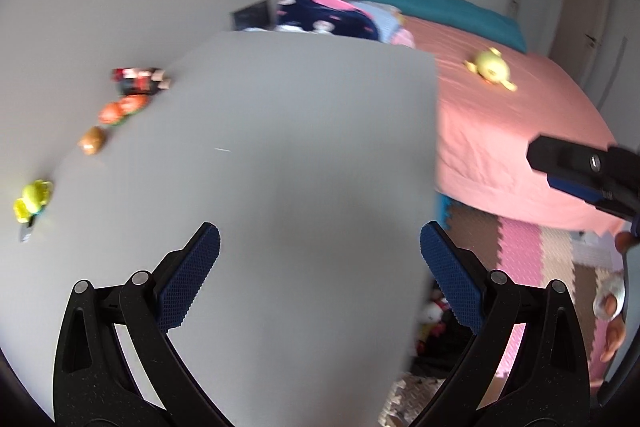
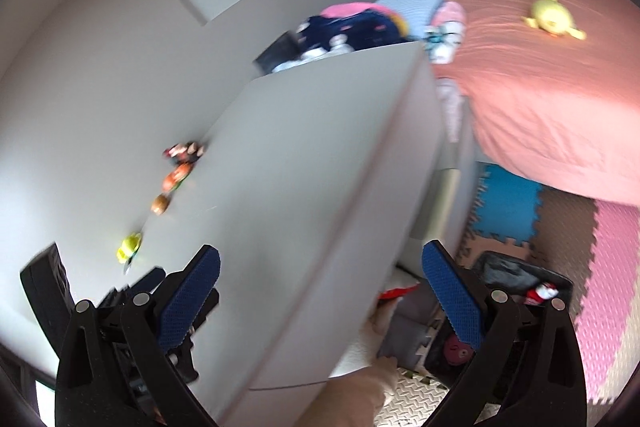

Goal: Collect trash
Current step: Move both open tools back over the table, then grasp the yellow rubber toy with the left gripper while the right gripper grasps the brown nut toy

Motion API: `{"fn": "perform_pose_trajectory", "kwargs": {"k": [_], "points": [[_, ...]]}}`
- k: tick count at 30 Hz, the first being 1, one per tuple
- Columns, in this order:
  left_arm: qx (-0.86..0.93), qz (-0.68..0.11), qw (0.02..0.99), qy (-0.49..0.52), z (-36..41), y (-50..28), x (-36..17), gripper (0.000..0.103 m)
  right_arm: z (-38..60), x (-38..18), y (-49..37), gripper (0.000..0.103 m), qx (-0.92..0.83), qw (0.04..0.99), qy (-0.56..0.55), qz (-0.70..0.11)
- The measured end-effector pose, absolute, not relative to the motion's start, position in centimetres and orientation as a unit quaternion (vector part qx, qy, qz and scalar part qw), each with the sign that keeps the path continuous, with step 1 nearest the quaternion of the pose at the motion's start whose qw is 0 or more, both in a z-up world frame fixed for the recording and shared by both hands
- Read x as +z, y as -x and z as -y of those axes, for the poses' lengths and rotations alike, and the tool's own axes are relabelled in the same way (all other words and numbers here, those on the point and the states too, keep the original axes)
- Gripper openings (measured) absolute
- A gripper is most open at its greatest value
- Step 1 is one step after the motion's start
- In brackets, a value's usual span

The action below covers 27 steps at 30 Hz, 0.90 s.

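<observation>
— Blue-padded tongs, nearest the lens: state?
— Left gripper (image 1: 320, 231): jaws wide apart, nothing between. Right gripper (image 2: 320, 251): likewise spread, empty.

— Trash: location?
— Four small items in a row on the grey table (image 1: 300, 147), along its left edge against the wall. Nearest first: yellow-green piece (image 1: 34, 201), brown lump (image 1: 92, 140), orange piece (image 1: 122, 109), red-and-black wrapper (image 1: 138, 81). All blurred; kind not certain, taken here as the trash.

— Bearing from the tongs?
— Ahead and well to the left of both grippers. Row's long axis running away from the cameras, roughly parallel to the wall. Long axis of each single piece not readable through the blur. Left gripper judged the nearer; yellow-green piece the closest end of the row. Next move likely a swing leftward, jaws kept spread.

— Surroundings, outward?
— Table centre bare. Beyond its far edge, heaped clothing (image 1: 328, 15). To the right, pink-sheeted bed (image 1: 520, 131) bearing a yellow plush (image 1: 490, 69). Below, foam puzzle mat (image 1: 520, 251). Dark container (image 2: 516, 273) on the floor at the table's right; contents unclear.
</observation>
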<state>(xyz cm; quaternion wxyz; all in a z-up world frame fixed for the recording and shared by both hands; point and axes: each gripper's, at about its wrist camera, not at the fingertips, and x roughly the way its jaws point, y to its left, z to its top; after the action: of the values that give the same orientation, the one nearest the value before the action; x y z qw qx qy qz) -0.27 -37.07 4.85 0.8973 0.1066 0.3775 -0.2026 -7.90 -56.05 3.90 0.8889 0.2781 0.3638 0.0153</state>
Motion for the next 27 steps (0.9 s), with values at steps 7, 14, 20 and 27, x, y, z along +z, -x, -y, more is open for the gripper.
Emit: {"fn": "perform_pose_trajectory", "kwargs": {"k": [7,14,20,27], "points": [[-0.116,-0.367,0.918,-0.095,29.4,-3.8,5.7,0.097,48.9,5.2,3.0,0.101,0.077,0.892,-0.239,-0.377],[-0.014,-0.362,0.931,-0.043,20.3,-8.2,6.3,0.097,42.1,5.3,-1.2,0.1,0.127,0.885,-0.203,-0.399],[0.065,-0.369,0.927,0.008,13.4,-11.7,5.8,0.097,37.5,4.2,-3.9,0.101,0.15,0.877,-0.182,-0.418],[0.1,-0.391,0.914,0.046,8.1,-15.1,4.1,0.097,32.4,3.5,-6.7,0.1,0.17,0.872,-0.164,-0.428]]}}
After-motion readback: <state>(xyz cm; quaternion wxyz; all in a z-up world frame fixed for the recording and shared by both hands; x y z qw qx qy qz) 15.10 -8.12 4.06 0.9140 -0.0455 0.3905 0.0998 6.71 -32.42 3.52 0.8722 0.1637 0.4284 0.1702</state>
